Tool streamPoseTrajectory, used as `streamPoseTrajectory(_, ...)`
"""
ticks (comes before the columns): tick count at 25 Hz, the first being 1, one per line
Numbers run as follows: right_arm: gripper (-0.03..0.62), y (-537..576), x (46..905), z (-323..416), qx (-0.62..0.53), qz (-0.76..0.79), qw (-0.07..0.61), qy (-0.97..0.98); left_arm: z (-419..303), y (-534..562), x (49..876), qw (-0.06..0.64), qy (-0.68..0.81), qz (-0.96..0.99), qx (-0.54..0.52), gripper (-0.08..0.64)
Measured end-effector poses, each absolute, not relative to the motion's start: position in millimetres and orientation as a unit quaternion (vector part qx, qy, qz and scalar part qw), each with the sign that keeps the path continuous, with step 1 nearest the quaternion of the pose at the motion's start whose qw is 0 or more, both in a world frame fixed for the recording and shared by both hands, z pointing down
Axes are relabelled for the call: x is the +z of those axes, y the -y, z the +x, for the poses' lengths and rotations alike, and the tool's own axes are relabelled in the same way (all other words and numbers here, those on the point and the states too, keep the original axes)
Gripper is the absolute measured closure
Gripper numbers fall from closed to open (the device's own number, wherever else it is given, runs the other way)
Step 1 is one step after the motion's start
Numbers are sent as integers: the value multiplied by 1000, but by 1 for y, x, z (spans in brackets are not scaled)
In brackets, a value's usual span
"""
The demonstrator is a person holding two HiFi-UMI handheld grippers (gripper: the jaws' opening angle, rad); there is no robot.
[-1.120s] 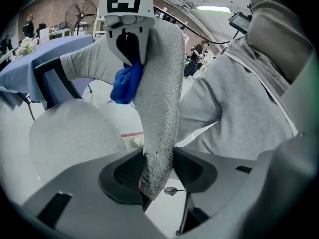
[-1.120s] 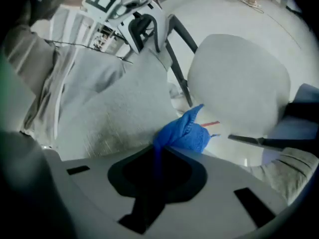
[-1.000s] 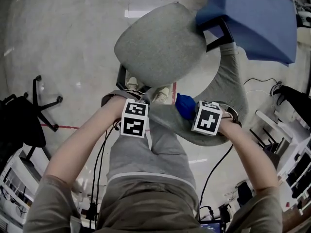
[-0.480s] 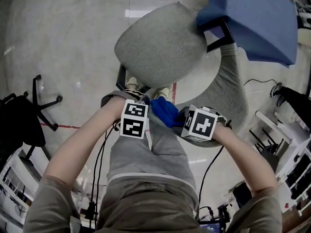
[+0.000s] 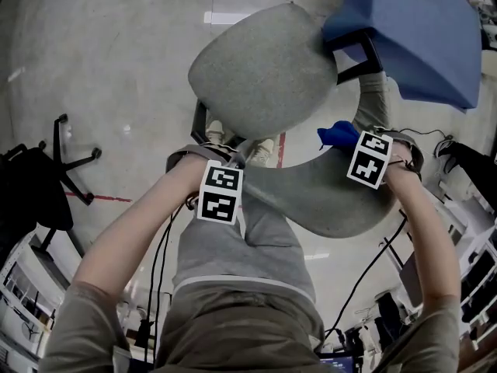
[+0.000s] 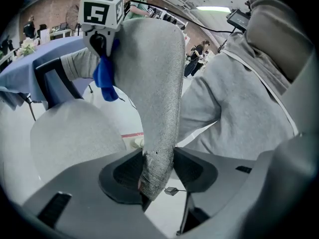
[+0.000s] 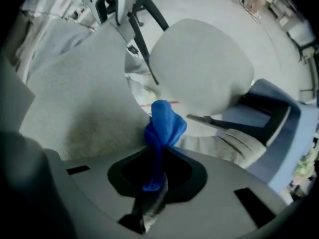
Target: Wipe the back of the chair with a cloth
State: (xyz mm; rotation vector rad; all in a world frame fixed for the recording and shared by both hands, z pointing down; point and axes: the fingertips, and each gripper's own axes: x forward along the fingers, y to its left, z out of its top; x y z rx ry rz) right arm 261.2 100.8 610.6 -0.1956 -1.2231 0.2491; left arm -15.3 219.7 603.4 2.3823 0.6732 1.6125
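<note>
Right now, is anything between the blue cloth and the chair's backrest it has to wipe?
Nothing visible. The blue cloth, pinched by the right gripper, sits right beside the grey backrest; the left gripper clamps the backrest's other end, clear of the cloth.

Two tongs (image 6: 158, 176) (image 7: 154, 176), one blue cloth (image 5: 335, 134), one grey chair (image 5: 264, 68).

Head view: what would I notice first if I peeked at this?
The bright blue cloth pops out, pinched in the jaws of the right gripper near the right end of the grey chair back. At the other end, the left gripper clamps the chair back's edge. Higher in the picture are the round grey seat and a blue-covered table at top right.
</note>
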Motion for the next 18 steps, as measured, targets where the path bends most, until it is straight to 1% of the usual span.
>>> streamPoseTrajectory(3,520,-53,618,276,46,-37,831,553,-15,-220,603,96,-227,801,545,350)
streamPoseTrajectory(6,520,-53,632,277,11,-50,844,534,-14,-220,603,95,-227,802,544,350)
streamPoseTrajectory(8,520,-87,642,267,56,-83,840,533,-14,-220,604,93,-226,803,543,350)
streamPoseTrajectory(11,520,-153,647,234,181,-121,802,556,-14,-220,604,90,-223,806,541,348)
streamPoseTrajectory(15,520,-199,640,183,241,-167,754,588,-14,-219,604,87,-222,808,539,348)
streamPoseTrajectory(18,520,-223,631,133,281,-195,700,626,-15,-220,604,89,-222,807,539,348)
